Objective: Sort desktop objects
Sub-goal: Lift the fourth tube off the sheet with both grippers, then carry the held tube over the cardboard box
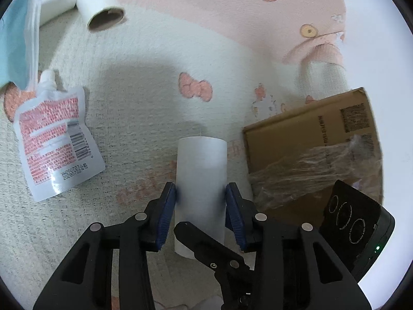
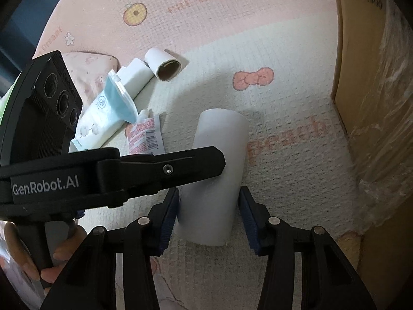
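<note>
White paper roll (image 1: 200, 180) lies on a patterned mat (image 1: 144, 98), beside a cardboard box (image 1: 304, 139). Left gripper (image 1: 200, 193) clamps its sides; right gripper (image 2: 209, 206) straddles the same roll — left pad touching, right pad just clear. Pickup seems underway — next, probably, a firm lift toward sorting.
</note>
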Tool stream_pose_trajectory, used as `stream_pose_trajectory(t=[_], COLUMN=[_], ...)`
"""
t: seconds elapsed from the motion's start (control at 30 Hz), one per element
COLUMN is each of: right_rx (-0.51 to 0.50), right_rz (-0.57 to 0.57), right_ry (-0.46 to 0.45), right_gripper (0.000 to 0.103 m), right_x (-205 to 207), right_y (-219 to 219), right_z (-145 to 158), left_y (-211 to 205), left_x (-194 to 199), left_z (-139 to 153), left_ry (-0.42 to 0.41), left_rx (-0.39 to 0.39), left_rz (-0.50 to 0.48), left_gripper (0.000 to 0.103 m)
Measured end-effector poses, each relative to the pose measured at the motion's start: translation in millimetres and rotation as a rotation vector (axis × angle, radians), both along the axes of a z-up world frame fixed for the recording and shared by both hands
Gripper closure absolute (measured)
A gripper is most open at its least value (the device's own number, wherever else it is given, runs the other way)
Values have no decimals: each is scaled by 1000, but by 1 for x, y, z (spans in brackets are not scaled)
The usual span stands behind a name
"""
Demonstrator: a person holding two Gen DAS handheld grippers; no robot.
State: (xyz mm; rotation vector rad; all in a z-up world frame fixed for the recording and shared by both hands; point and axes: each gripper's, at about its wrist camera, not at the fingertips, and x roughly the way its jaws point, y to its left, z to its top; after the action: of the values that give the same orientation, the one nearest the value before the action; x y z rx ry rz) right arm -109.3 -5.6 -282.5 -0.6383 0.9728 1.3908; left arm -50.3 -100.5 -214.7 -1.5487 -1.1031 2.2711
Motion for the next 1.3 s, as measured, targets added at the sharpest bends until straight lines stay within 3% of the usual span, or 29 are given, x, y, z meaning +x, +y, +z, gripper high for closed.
stream_pose_trajectory(t=[0.23, 0.7, 0.97, 1.17, 1.3], right_rx=[109, 288, 330, 325, 311], right_rz=[79, 197, 222, 201, 184], right_ry=[-32, -229, -319, -378, -387], right_gripper=[58, 58, 58, 58, 58], right_x=[-18, -51, -43, -26, -9], right_y=[-6, -17, -13, -10, -10], right_z=[42, 149, 182, 200, 211], left_y=[-11, -4, 8, 31, 49], left_x=[11, 5, -23, -42, -63], left_z=[53, 165, 194, 206, 210], left_ry=[137, 376, 382, 393, 359], left_rx=[-31, -77, -69, -109, -97], left_rz=[-9, -90, -173, -264, -324], left_gripper=[59, 59, 59, 59, 59])
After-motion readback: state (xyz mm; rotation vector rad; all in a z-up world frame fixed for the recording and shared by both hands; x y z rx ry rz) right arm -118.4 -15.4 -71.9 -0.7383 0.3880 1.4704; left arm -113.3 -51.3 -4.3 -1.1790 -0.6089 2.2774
